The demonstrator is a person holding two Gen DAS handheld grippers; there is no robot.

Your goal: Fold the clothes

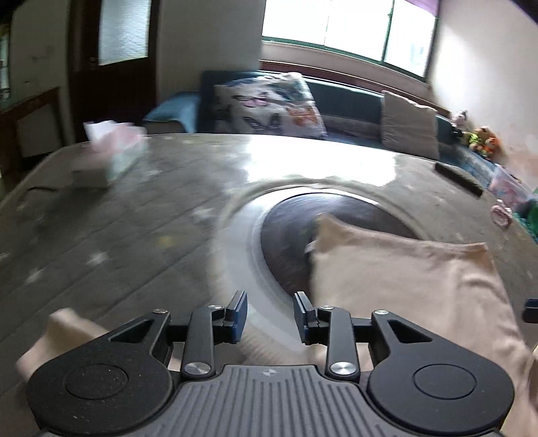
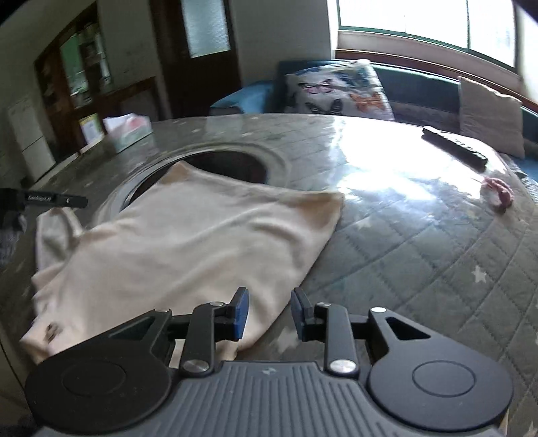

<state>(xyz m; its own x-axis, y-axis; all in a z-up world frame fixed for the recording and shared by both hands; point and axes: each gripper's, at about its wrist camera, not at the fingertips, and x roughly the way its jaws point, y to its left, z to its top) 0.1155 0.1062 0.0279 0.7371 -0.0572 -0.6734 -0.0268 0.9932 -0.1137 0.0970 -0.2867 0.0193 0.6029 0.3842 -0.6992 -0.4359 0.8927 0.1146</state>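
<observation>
Over the cream garment [image 2: 188, 248], both hand-held grippers (left [image 1: 270, 317], right [image 2: 270, 314]) partly open, empty

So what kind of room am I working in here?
Most likely a home living room: a blue sofa with a butterfly-print cushion sits under a wide window, and the cream garment lies on a quilt-covered table.

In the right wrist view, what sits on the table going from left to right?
Tissue box with pink tissues → cream cloth garment → long black remote control → small pink scrunchie-like thing.
</observation>
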